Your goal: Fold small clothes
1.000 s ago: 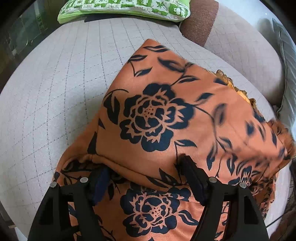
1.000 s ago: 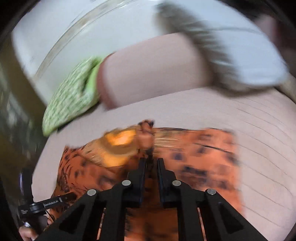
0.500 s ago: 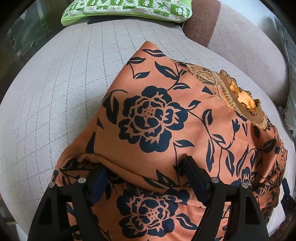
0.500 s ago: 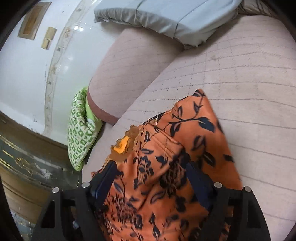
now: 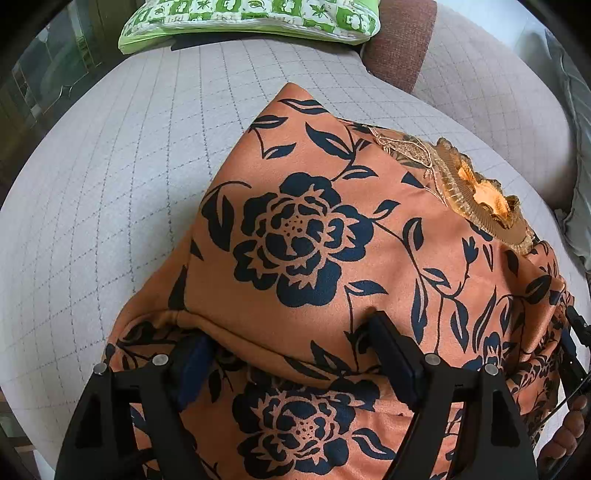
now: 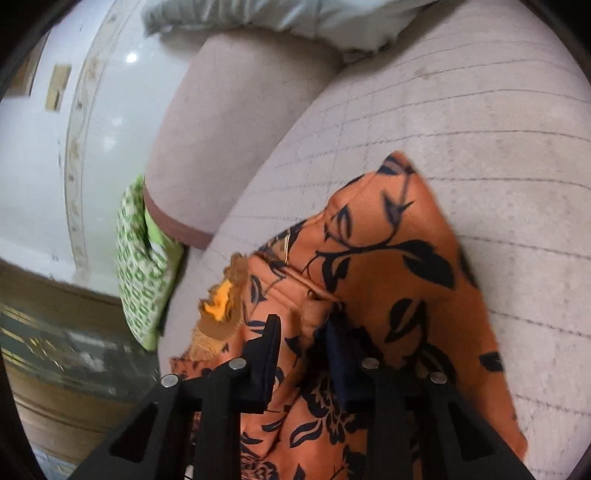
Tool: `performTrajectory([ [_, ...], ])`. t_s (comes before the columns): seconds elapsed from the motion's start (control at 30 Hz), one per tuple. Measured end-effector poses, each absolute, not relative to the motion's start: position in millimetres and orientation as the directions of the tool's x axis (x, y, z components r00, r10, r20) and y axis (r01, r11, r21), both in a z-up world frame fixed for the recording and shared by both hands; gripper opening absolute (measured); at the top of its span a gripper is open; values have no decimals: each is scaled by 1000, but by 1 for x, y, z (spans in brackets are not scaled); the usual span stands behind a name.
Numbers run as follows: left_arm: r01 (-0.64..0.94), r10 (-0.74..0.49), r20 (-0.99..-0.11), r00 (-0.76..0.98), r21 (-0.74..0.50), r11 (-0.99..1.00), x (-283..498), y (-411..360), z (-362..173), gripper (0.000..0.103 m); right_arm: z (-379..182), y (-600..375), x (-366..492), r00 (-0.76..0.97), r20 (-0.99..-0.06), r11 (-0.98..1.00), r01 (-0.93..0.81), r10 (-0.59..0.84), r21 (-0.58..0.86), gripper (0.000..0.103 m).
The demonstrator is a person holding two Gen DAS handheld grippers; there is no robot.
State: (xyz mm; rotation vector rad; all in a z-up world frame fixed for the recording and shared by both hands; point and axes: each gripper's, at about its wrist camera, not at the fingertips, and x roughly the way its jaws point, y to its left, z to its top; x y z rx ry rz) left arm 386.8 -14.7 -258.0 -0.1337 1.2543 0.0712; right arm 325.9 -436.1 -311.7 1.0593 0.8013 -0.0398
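We start at the right gripper point(image 6: 301, 334): its jaws are closing, with a bunched ridge of the orange floral garment point(image 5: 332, 258) standing between them; whether the pads already pinch the cloth we cannot tell, since that view is blurred. The left gripper point(image 5: 291, 354) stands wide, pointing steeply down, its two fingers pressed into the cloth on either side of a folded edge, gripping nothing that we can see.

We take the garment as our landmark. It lies on the pale quilted sofa seat point(image 5: 129, 166), partly doubled over, one layer lapping another just beyond the left gripper's fingers. On its right side, as the left wrist view shows it, a gold lace trim point(image 5: 476, 195) with a bright orange patch lies turned up. Beyond the garment's far corner sits a green patterned cushion point(image 5: 251, 18), next to the sofa arm point(image 5: 491, 96) with its brown band. Past the trim side lies a grey-blue cushion point(image 6: 295, 18). At the garment's near right edge a person's hand point(image 5: 565, 435) shows.

We judge this to be mid-fold: the left gripper pins the crease while the right takes hold of a fresh edge. The next move probably calls for a firm pinch, then carrying that edge across without dragging the pinned layer.

Our count: two grippers, one garment, two cushions, one hand.
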Motion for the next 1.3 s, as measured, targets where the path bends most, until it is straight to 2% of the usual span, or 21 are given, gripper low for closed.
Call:
performTrajectory([
  [0.03,-126,-17,-950,311,-59,990,386,-15,-258,81,-313,-438,326,715,-617,507,418,328,754,32],
  [0.17,-122,-21,-950,311,-62,991,385,-16,-257,81,-322,-432,334,717,-593,493,390,367,777,31],
  [0.2,-122,-23,-951,310,-63,990,385,-15,-257,81,-322,-429,337,715,-597,512,382,364,769,27],
  [0.23,-122,-25,-951,308,-66,990,385,-15,-257,81,-318,-425,339,714,-613,546,381,340,746,10],
  [0.27,-122,-27,-951,307,-67,990,385,-15,-257,81,-313,-422,339,718,-622,566,385,313,729,7],
  [0.47,-125,-52,-952,300,-94,988,387,-10,-256,82,-246,-405,308,790,-597,727,329,137,602,7],
  [0.57,-129,-70,-952,298,-113,985,387,-6,-256,82,-229,-401,280,784,-611,760,332,107,559,7],
  [0.63,-129,-76,-953,293,-118,985,386,-4,-256,81,-230,-398,262,758,-647,776,356,86,520,7],
  [0.77,-124,-84,-957,277,-122,985,382,-1,-255,81,-269,-392,248,614,-787,816,422,64,396,11],
  [0.83,-133,-97,-957,274,-137,982,378,4,-251,81,-290,-402,245,555,-824,769,475,115,427,12],
  [0.9,-142,-90,-952,291,-136,980,375,12,-245,81,-295,-417,237,565,-805,695,505,182,512,13],
  [0.97,-149,-61,-946,319,-114,982,374,21,-237,81,-289,-428,229,570,-799,659,530,189,534,15],
  [1.07,-153,-69,-929,363,-132,979,374,31,-229,81,-270,-444,211,619,-784,635,585,53,505,17],
  [1.13,-122,-90,-923,374,-145,982,373,25,-227,81,-260,-448,209,673,-739,635,558,31,534,17],
  [1.2,-73,-113,-919,377,-151,986,372,12,-227,81,-256,-441,221,700,-710,646,506,80,572,17],
  [1.3,10,-110,-915,388,-116,993,370,-12,-228,81,-250,-417,250,693,-716,738,439,86,513,17],
])
